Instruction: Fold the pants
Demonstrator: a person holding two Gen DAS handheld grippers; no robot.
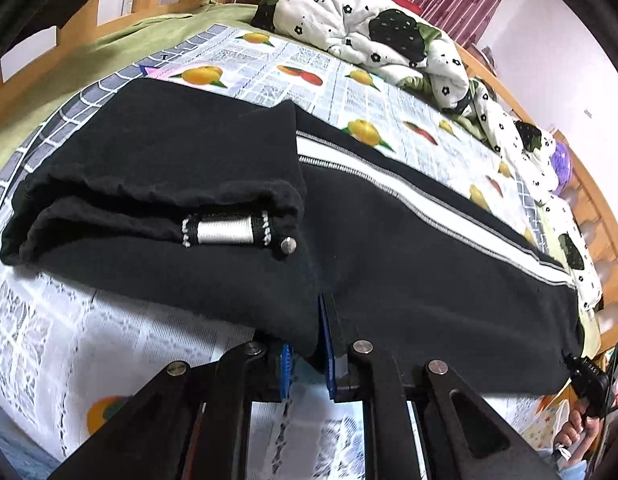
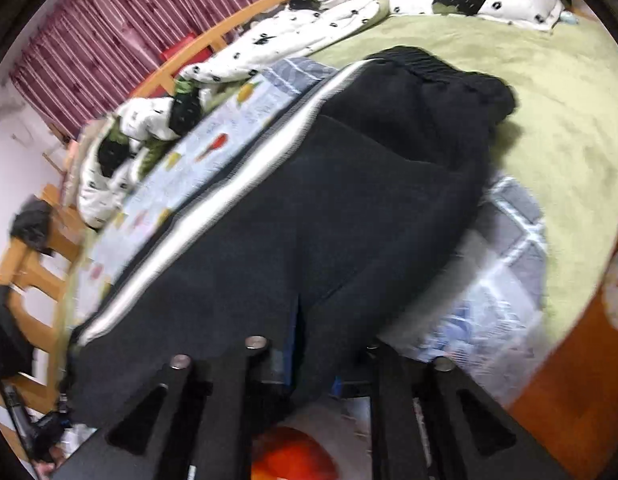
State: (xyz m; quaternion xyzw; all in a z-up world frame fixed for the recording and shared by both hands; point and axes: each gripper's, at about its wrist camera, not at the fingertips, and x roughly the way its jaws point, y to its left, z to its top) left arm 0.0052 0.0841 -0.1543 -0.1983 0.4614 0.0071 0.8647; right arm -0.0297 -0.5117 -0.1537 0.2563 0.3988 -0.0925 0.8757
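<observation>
I find the black pants (image 1: 229,168) lying on the fruit-print sheet (image 1: 389,92) of the bed, their long axis running along its near edge, the white side stripe (image 1: 389,184) on the far side toward the crumpled quilt (image 1: 373,28). My left gripper (image 1: 309,356) has its jaws narrowed onto the near fabric edge beside the folded-over cuff end. My right gripper (image 2: 309,364) likewise pinches black cloth, with the waistband (image 2: 441,68) pointing away over the green blanket (image 2: 549,120).

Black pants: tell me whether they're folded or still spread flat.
Partly folded. In the left wrist view the black pants have the cuff end doubled back on top; the rest lies long across the bed.
</observation>
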